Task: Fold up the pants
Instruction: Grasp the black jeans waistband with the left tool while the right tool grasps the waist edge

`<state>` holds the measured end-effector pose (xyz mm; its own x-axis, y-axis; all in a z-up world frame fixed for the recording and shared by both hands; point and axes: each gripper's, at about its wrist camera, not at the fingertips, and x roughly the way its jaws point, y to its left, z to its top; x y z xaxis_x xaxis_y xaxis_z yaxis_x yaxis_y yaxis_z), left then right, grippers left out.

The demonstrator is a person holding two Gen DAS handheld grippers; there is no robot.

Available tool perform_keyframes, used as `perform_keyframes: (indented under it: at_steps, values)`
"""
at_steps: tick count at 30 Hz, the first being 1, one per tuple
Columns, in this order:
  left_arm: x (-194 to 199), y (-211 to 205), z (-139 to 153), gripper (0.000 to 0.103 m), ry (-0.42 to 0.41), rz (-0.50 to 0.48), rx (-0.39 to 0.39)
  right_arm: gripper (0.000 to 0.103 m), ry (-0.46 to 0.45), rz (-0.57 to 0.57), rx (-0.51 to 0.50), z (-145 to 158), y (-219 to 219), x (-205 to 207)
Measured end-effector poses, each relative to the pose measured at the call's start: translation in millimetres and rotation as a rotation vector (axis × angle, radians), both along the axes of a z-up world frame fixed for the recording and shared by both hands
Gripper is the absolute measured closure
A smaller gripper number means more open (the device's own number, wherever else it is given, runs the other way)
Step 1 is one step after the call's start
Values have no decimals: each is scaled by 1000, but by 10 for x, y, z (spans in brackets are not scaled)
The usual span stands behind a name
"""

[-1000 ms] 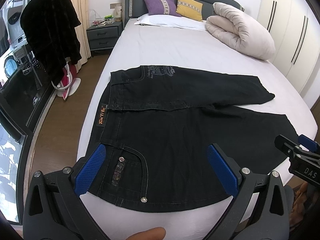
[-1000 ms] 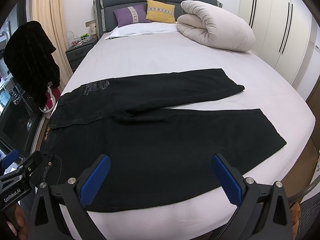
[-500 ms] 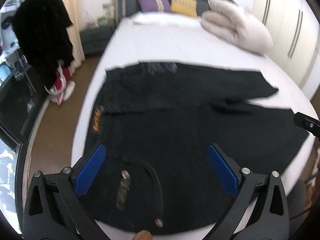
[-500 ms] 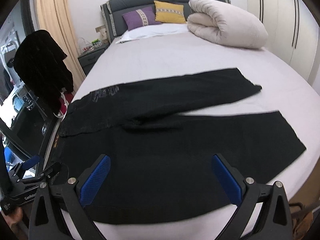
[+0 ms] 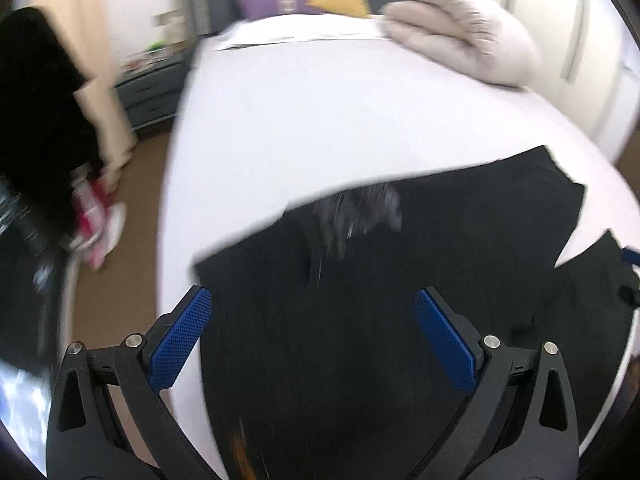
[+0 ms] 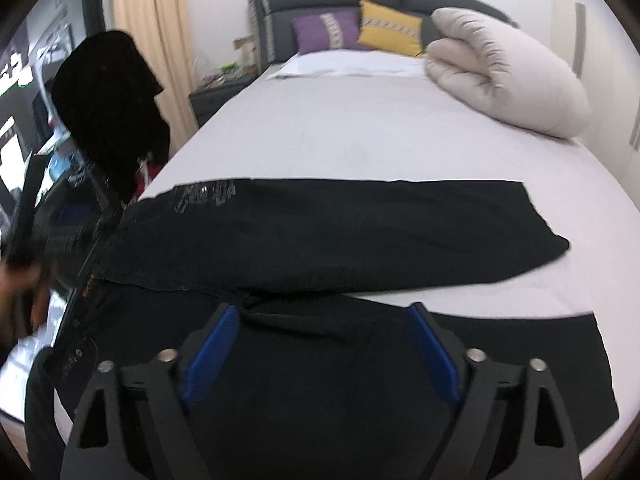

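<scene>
Pants (image 6: 340, 232) lie spread flat across the near part of the bed (image 6: 360, 132), waistband toward the left edge and both legs running to the right, the far leg angled slightly away from the near one. Left gripper (image 5: 312, 340) has its blue-padded fingers (image 5: 180, 340) spread wide above the black cloth near the waistband, gripping nothing, in a blurred view. Right gripper (image 6: 320, 354) hangs low over the near leg by the crotch, its fingers (image 6: 210, 352) likewise wide apart and empty; whether they touch the cloth cannot be told.
</scene>
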<state>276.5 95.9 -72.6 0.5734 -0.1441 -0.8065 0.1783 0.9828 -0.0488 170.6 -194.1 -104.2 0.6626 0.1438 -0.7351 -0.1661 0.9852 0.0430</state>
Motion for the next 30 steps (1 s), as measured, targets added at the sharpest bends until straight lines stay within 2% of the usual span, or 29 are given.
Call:
perform_keyframes:
  at_steps: [3, 6, 9, 11, 14, 15, 16, 17, 18, 19, 20, 21, 22, 24, 27, 30]
  values:
    - [607, 110, -84, 3, 47, -100, -46, 24, 23, 63, 28, -48, -29, 161]
    - [1150, 179, -279, 3, 146, -197, -37, 24, 45, 125, 36, -123, -28, 288]
    - [1367, 147, -482, 6, 219, -286, -3, 30, 71, 187, 22, -208, 19, 395]
    - [1457, 110, -559, 10, 262, -332, -9, 32, 87, 215, 17, -257, 30, 454]
    - [1593, 119, -723, 26, 327, -378, -15, 36, 110, 256, 15, -311, 49, 580]
    - [1624, 127, -773, 37, 349, -382, -17, 38, 114, 269, 16, -315, 59, 617]
    - [1663, 139, -824, 43, 364, -383, -12, 38, 116, 279, 13, -313, 83, 644]
    - [1699, 148, -839, 47, 362, -382, -5, 40, 116, 291, 8, -303, 105, 671]
    - [1715, 157, -839, 62, 358, -382, -9, 42, 114, 306, -1, -290, 131, 722]
    - [1738, 180, -832, 73, 363, -377, -31, 43, 113, 318, -7, -272, 155, 780]
    - [1756, 198, -822, 75, 362, -366, -41, 44, 113, 334, -15, -250, 190, 854]
    - [1739, 197, -806, 84, 345, -364, -26, 44, 111, 346, -23, -229, 219, 909]
    - [1724, 197, -786, 88, 327, -361, -18, 44, 106, 363, -35, -198, 264, 992]
    - [1642, 197, -725, 94, 282, -352, -14, 48, 101, 394, -66, -143, 356, 1161]
    - [1522, 240, -624, 95, 200, -326, -26, 52, 118, 459, -127, -94, 541, 1503]
    - [1363, 214, -528, 95, 122, -328, 17, 54, 118, 518, -220, -85, 753, 1830]
